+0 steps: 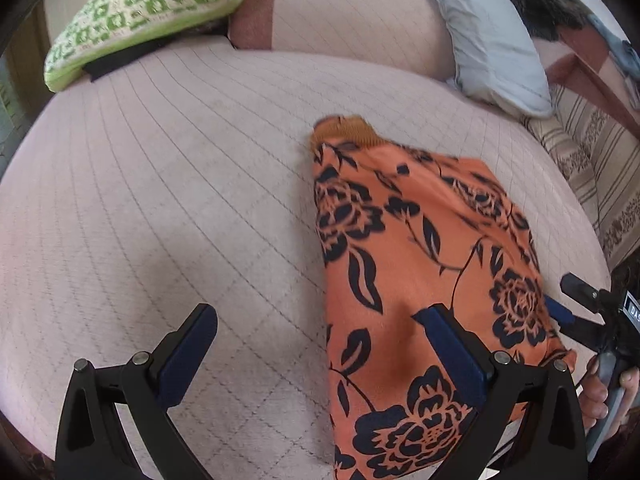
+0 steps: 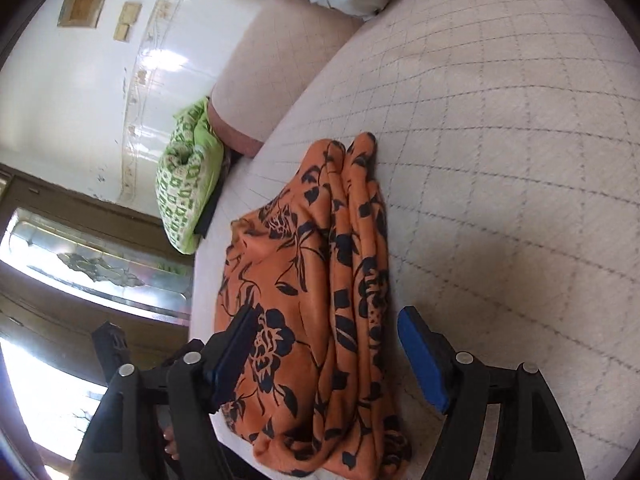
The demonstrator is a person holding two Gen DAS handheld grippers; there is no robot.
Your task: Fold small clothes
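Right now the orange floral garment [image 1: 420, 260] lies on the pink quilted bed [image 1: 160, 200], already gathered into a long narrow bundle with several stacked lengthwise folds showing along one edge in the right wrist view. A plain orange ribbed band [image 1: 344, 130] pokes out at the far end (cuff or waistband, can't tell which). Left gripper [image 1: 324, 344] hangs low over the near end of the cloth, jaws spread wide with nothing between them; one blue pad is over the fabric, the other over bare bedspread, so it straddles the cloth's left edge, probably lining up for a pinch on that edge. Right gripper [image 2: 328, 352] also has its jaws wide apart and empty, spanning the width of the bundle near its end, which looks like a setup to grab the whole stack for a crosswise fold. Judgement: lengthwise folding looks done, the end-over-end fold not yet made. Slippery, loose layers could slide apart if only the top one is caught. Off to the side sit a green patterned pillow [image 1: 140, 12] and a grey pillow [image 1: 488, 32], well apart from the work.
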